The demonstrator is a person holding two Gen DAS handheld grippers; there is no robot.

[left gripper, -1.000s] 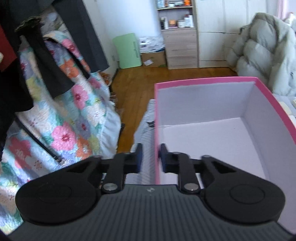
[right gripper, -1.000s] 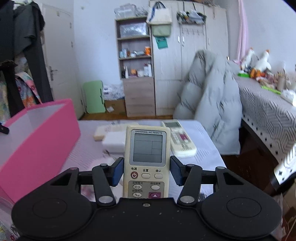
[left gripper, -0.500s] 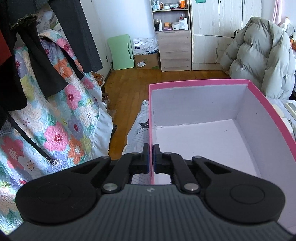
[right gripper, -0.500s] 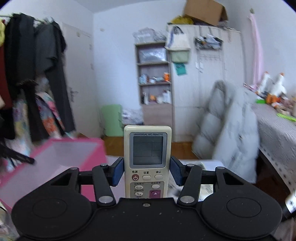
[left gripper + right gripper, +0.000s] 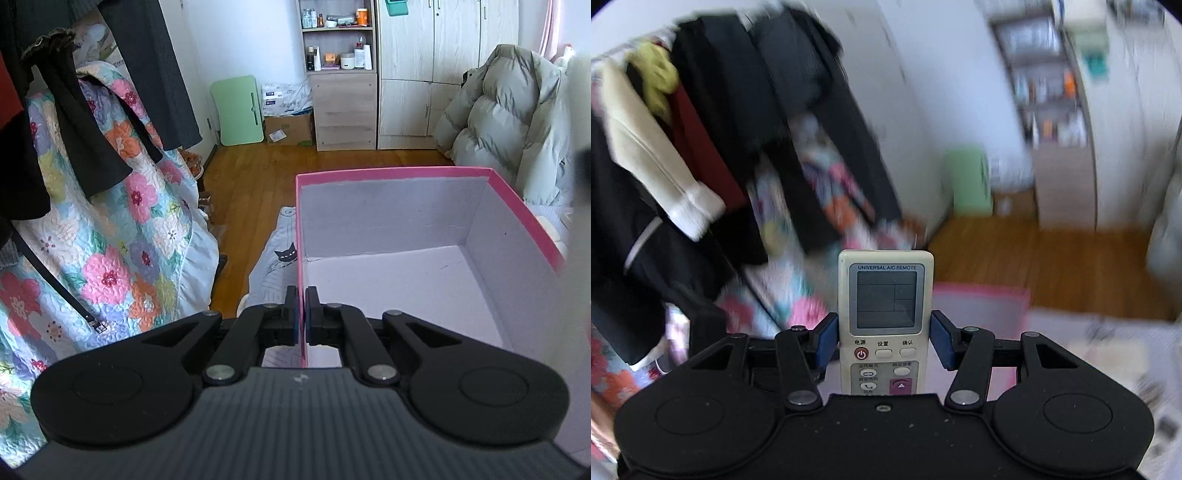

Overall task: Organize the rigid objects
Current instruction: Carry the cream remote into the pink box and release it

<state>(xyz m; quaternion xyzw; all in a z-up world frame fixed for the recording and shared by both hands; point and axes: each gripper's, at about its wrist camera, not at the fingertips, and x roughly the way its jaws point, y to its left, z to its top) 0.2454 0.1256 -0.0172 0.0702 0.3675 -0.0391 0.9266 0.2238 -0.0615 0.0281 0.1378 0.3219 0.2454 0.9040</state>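
Right wrist view: right tool clamped on cream plastic air-conditioner remote, screen end projecting forward past blue pads. Pink cardboard box with pale lining ahead and below, blurred. Left wrist view: left tool fully closed, pinching near left box wall, steadying it. Recommended: carry remote over open cavity, lower close to floor, release gently; maintain wall pinch throughout.

One box, one remote, two grippers

One pink box sits near right in the left wrist view; one remote; two grippers, left gripper and right gripper; one puffy coat far right.
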